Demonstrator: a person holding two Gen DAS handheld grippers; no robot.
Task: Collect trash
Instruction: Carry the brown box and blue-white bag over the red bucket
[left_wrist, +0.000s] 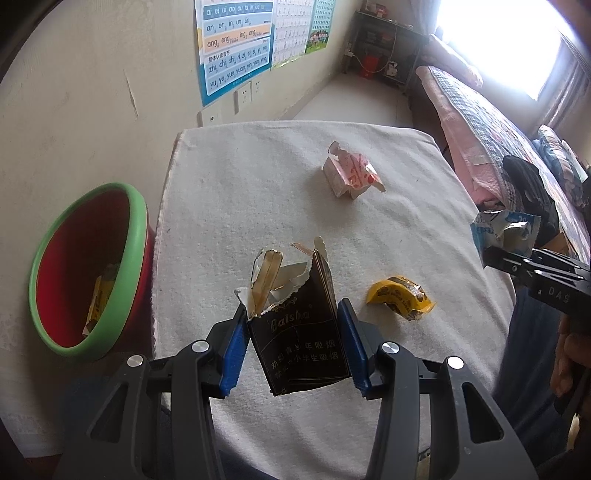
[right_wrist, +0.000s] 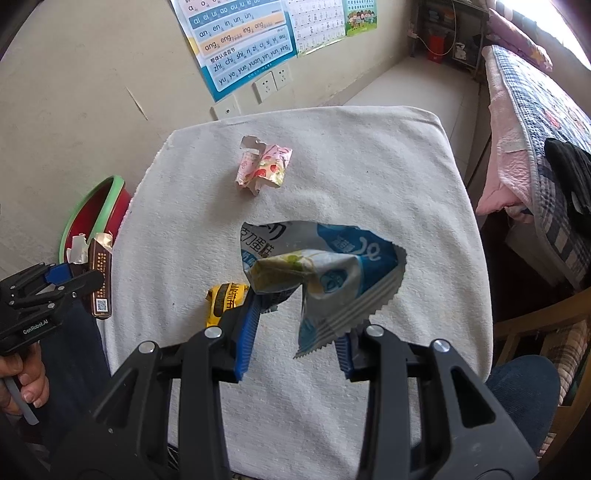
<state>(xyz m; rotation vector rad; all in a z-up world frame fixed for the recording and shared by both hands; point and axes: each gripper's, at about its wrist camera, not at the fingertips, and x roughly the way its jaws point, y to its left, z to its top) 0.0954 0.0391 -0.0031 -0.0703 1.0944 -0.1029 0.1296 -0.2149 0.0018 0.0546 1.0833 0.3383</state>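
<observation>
A white towel-covered table (left_wrist: 295, 192) fills the middle of both views, standing against a beige wall hung with a pinyin poster (left_wrist: 236, 48). To its right runs a bed with a patchwork quilt (left_wrist: 491, 122).

On the floor at the table's left edge sits a red bin with a green rim (left_wrist: 85, 273), tilted open toward the left wrist camera, with a yellow scrap (left_wrist: 96, 302) lying inside.

The left gripper (left_wrist: 293, 321) is held low over the near side of the table, pointing forward toward the wall, its blue-padded jaws pressed against both sides of a torn black Baisha cigarette pack (left_wrist: 299, 343), whose ripped foil and flaps stick up above the pads. From the right wrist view this gripper sits at the table's left edge, just in front of the bin, with the person's hand (right_wrist: 22, 380) wrapped around its handle.

The right gripper (right_wrist: 295, 325) hovers over the table's middle, angled forward and down, its jaws clamped on a crumpled blue-and-white snack wrapper (right_wrist: 325, 273) that hangs clear of the towel.

Still lying on the towel are a crushed pink-and-white carton (left_wrist: 351, 173), toward the far side, and a crumpled yellow wrapper (left_wrist: 400, 297), near the front, between the two grippers and partly hidden behind the right gripper's left pad in its own view.
</observation>
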